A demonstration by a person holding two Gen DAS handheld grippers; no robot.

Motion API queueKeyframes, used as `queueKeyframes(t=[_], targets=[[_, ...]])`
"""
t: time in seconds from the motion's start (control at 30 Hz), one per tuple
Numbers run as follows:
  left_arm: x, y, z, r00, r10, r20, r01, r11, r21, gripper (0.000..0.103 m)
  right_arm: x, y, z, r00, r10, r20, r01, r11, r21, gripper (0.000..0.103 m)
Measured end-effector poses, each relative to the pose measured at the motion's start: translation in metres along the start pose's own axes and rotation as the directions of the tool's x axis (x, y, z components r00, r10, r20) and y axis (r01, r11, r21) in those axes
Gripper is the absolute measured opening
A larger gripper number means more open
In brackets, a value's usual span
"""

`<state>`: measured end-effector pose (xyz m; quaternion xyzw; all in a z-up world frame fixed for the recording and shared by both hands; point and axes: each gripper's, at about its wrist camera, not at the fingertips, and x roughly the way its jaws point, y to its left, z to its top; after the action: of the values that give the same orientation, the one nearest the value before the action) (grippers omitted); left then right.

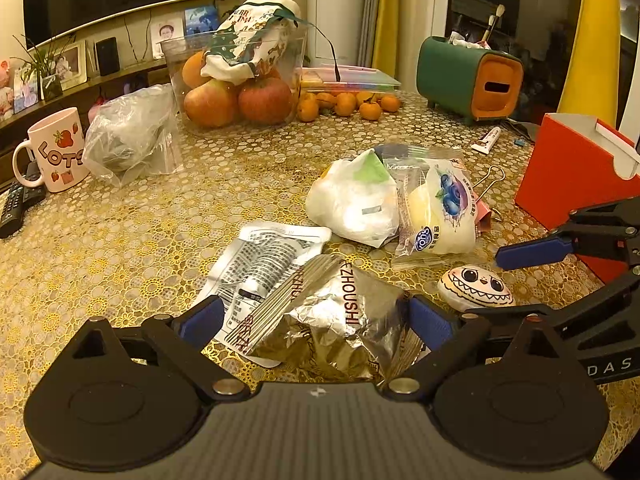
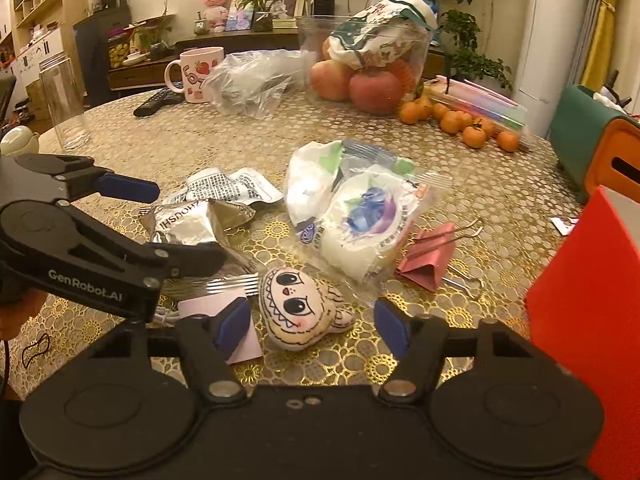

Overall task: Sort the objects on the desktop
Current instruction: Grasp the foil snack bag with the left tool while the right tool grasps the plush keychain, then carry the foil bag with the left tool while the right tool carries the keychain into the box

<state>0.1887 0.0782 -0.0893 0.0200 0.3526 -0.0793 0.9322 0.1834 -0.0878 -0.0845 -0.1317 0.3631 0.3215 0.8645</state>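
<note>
My left gripper [image 1: 316,320] is open, its fingers on either side of a crumpled silver foil wrapper [image 1: 332,320] on the gold tablecloth; the wrapper also shows in the right wrist view [image 2: 192,220]. My right gripper [image 2: 312,320] is open around a small plush face toy [image 2: 300,308], seen in the left wrist view too [image 1: 474,286]. Beyond lie a printed white sachet [image 1: 264,260], a white plastic bag [image 1: 354,204], a blueberry snack packet [image 2: 360,220] and a pink binder clip [image 2: 428,256].
A red box [image 2: 588,320] stands close on the right. A clear fruit bin [image 1: 240,76], tangerines [image 1: 348,104], a green and orange tissue holder [image 1: 468,76], a pink mug [image 1: 60,148], a remote [image 2: 160,102] and a glass jar [image 2: 64,100] ring the table.
</note>
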Motion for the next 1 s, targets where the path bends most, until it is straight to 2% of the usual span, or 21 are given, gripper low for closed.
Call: queueKeyframes(t=[0.03, 0.1, 0.17, 0.33, 0.47, 0.53, 0.73, 1.0], targets=[[0.0, -0.001, 0.0, 1.0, -0.006, 0.0, 0.006, 1.0, 0.002, 0.092, 0.001, 0.0, 0.0, 1.0, 0.005, 0.002, -0.005, 1.0, -0.005, 0.059], [0.0, -0.004, 0.0, 1.0, -0.001, 0.007, 0.001, 1.0, 0.011, 0.091, 0.001, 0.001, 0.0, 1.0, 0.004, 0.004, -0.004, 1.0, -0.017, 0.057], [-0.002, -0.006, 0.0, 1.0, 0.003, 0.012, -0.004, 1.0, 0.025, 0.09, 0.001, 0.002, 0.0, 1.0, 0.012, 0.006, -0.012, 1.0, -0.023, 0.048], [-0.007, -0.012, 0.003, 1.0, -0.007, 0.024, 0.006, 0.999, 0.048, 0.071, 0.0, 0.007, -0.001, 1.0, -0.008, 0.013, 0.009, 0.999, -0.047, 0.043], [-0.008, -0.02, 0.004, 1.0, -0.003, 0.025, 0.001, 0.997, 0.081, 0.062, -0.002, 0.007, -0.001, 1.0, -0.02, 0.018, 0.021, 0.999, -0.05, 0.039], [-0.01, -0.022, 0.004, 1.0, -0.006, 0.029, 0.004, 0.996, 0.089, 0.053, -0.004, 0.005, -0.002, 0.999, -0.031, 0.02, 0.032, 0.999, -0.041, 0.037], [-0.013, -0.023, 0.006, 0.999, -0.016, 0.032, 0.013, 0.997, 0.077, 0.045, -0.014, -0.001, -0.005, 0.999, -0.042, 0.022, 0.042, 0.999, -0.009, 0.036], [-0.024, -0.032, 0.008, 0.999, -0.021, 0.042, 0.018, 0.998, 0.065, 0.044, -0.035, -0.002, -0.007, 0.998, -0.051, 0.039, 0.051, 0.999, 0.016, 0.036]])
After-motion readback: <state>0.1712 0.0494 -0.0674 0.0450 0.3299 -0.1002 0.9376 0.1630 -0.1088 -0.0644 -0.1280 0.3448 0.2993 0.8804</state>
